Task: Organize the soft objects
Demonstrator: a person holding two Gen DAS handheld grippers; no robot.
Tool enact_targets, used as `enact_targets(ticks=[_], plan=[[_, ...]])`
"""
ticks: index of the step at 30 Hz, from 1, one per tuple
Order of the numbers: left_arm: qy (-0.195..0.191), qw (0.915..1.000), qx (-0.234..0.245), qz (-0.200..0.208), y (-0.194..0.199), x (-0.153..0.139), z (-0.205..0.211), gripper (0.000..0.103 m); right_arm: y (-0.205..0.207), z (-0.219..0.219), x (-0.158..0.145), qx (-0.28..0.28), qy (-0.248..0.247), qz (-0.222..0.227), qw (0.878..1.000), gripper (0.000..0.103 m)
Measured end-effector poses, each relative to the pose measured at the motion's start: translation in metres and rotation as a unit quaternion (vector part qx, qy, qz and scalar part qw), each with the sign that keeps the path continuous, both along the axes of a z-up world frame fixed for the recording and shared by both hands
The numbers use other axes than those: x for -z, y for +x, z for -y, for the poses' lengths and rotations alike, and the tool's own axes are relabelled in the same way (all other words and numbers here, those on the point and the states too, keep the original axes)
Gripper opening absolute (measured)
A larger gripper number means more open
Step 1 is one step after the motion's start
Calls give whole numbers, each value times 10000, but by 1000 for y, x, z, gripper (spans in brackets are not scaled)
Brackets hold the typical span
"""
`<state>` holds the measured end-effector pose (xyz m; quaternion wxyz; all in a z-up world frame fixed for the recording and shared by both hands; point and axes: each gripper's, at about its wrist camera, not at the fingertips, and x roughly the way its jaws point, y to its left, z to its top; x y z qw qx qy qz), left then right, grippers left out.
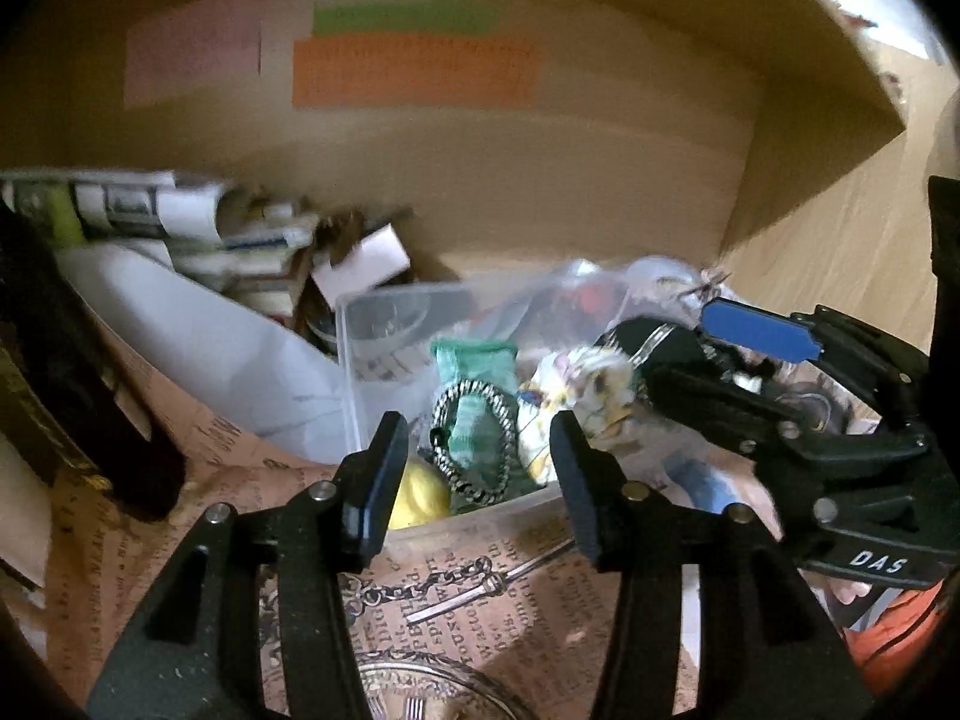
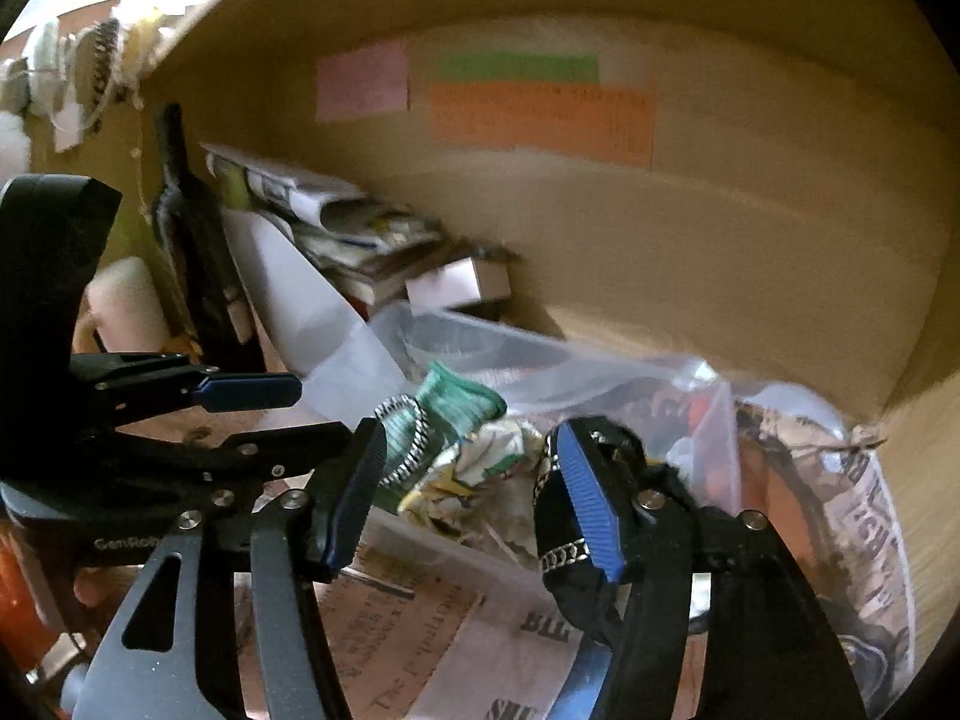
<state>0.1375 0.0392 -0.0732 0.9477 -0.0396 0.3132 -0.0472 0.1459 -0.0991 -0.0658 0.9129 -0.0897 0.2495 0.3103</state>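
Cardboard walls enclose everything, since both grippers work inside a large cardboard box (image 1: 540,180) whose floor is covered with printed vintage-style paper (image 1: 480,588). Nearest the left wrist camera, the left gripper (image 1: 480,468) has its jaws spread wide with nothing between them, poised over the near edge of a clear plastic container (image 1: 360,324). Just past its fingertips lie a yellow soft item (image 1: 423,495), a green sock (image 1: 474,378) looped by a black-and-white braided band (image 1: 504,420), and a crumpled patterned cloth (image 1: 576,384). Beside these the right gripper (image 2: 474,498) is also spread apart, a black fabric piece with silver trim (image 2: 561,534) draped against its right finger. Further back sit a clear plastic bag (image 2: 708,408), folded papers (image 1: 198,216) and coloured labels (image 1: 414,72) on the far wall.
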Motion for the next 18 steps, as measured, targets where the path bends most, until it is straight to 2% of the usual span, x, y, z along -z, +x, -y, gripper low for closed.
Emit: enact_targets(ticks=[5,8,14,18], plan=[[-28,9988,-74,492,-25,-28,3,49,-26,16,-28,43,241,365,9990,57],[93,9962,-219,841,-43,-44,8,51,-44,30,-45,115,407,643,9970,60],[193,9893,-280,1421,-80,-68,17,61,-70,53,-69,293,698,1038,9917,70],[160,9846,-347,1704,-104,-80,20,75,-85,64,-76,378,875,1160,9887,81]])
